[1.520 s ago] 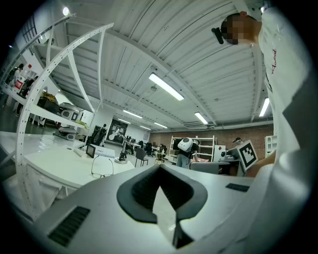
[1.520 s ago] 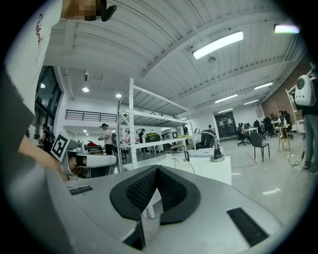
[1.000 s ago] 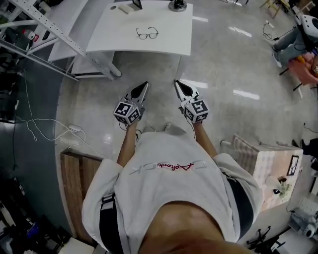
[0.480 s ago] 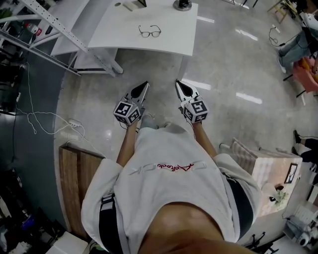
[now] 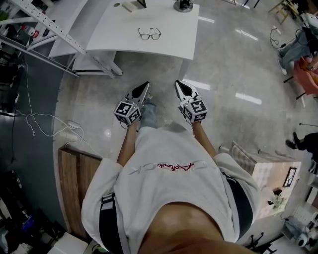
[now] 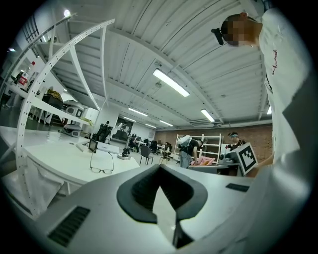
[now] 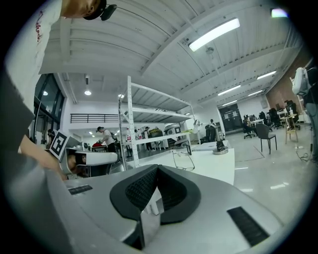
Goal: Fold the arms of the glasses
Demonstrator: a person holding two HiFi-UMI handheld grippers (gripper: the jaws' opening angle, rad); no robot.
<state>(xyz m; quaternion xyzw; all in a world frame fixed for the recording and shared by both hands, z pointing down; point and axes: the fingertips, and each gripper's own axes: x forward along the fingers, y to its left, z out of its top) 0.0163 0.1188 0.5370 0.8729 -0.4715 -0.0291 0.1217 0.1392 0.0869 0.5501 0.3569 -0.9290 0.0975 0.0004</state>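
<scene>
The black-framed glasses [image 5: 149,33] lie on the white table [image 5: 169,42] with both arms spread open, far ahead of me. My left gripper [image 5: 144,87] and right gripper [image 5: 179,85] are held side by side over the floor, well short of the table, both shut with nothing in them. In the left gripper view the shut left gripper [image 6: 160,167] points level, and the glasses [image 6: 102,167] show at the left on the table [image 6: 59,163]. The right gripper view has the shut right gripper [image 7: 158,168] with the glasses [image 7: 184,161] just right of centre.
A white perforated metal frame [image 5: 47,27] stands left of the table. A black round object [image 5: 184,6] and a small stand [image 5: 130,6] sit at the table's far end. Cables [image 5: 39,124] trail on the floor by a wooden bench [image 5: 74,178]. A box [image 5: 271,166] stands at the right.
A grey shoe has stepped forward beneath the left gripper, and the person at the far right has moved. Both grippers stay shut and side by side.
</scene>
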